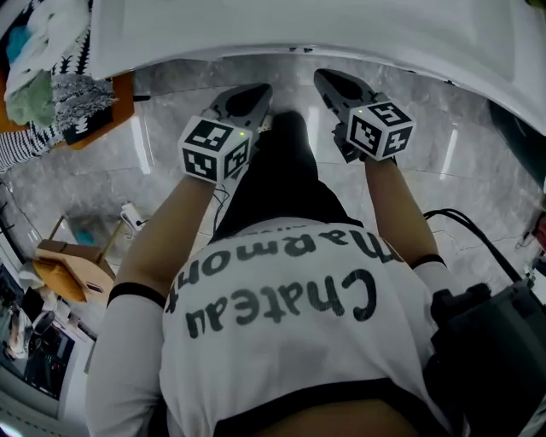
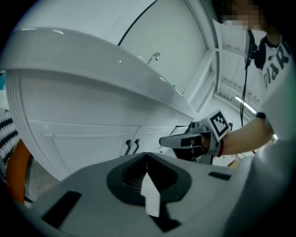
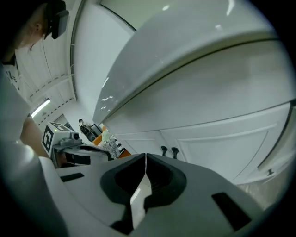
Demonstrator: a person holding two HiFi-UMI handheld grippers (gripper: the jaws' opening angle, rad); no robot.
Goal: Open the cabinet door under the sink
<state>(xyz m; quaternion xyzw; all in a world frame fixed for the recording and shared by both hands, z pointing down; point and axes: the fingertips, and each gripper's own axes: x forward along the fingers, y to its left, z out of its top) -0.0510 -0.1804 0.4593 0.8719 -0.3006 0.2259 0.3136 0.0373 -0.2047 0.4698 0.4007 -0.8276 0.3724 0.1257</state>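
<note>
Left tongs (image 2: pixel 147 157) and right tongs (image 3: pixel 145 159) closed, empty; countertop (image 1: pixel 341 26) hides cabinet doors (image 2: pixel 83 141) from head view

Countertop (image 2: pixel 92 60) glossy white; cabinet doors (image 2: pixel 83 148) smooth white; handles (image 2: pixel 127 146) dark, matt; floor (image 1: pixel 171 149) polished grey marble.

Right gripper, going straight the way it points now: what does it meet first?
Probably the white panelled cabinet door, just left of the two dark door handles in that gripper's view. Nothing else shows ahead of the right gripper; depth is unclear.
</note>
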